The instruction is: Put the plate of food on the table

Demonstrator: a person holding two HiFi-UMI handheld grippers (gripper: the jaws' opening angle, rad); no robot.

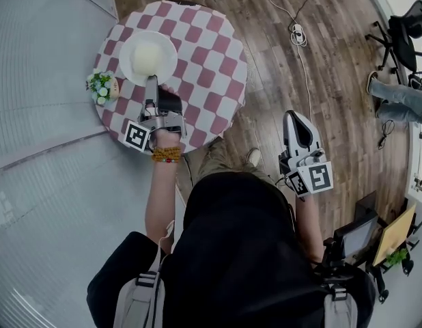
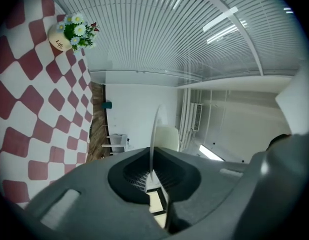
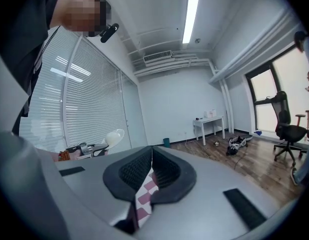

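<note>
A white plate [image 1: 148, 57] with a pale mound of food [image 1: 147, 55] is over the round table with its red-and-white checked cloth [image 1: 211, 60]. My left gripper [image 1: 151, 80] is shut on the plate's near rim. In the left gripper view the plate [image 2: 153, 134] shows edge-on as a thin white line running into the closed jaws [image 2: 152, 173], with the food [image 2: 168, 137] beside it. Whether the plate rests on the cloth I cannot tell. My right gripper [image 1: 293, 117] hangs over the wooden floor to the right of the table, shut [image 3: 152, 155] and holding nothing.
A small pot of flowers [image 1: 102, 86] stands at the table's left edge, close to the plate, and shows in the left gripper view [image 2: 69, 33] too. A cable and plug [image 1: 298, 31] lie on the floor. An office chair [image 1: 402, 36] and a seated person's legs [image 1: 399, 100] are far right.
</note>
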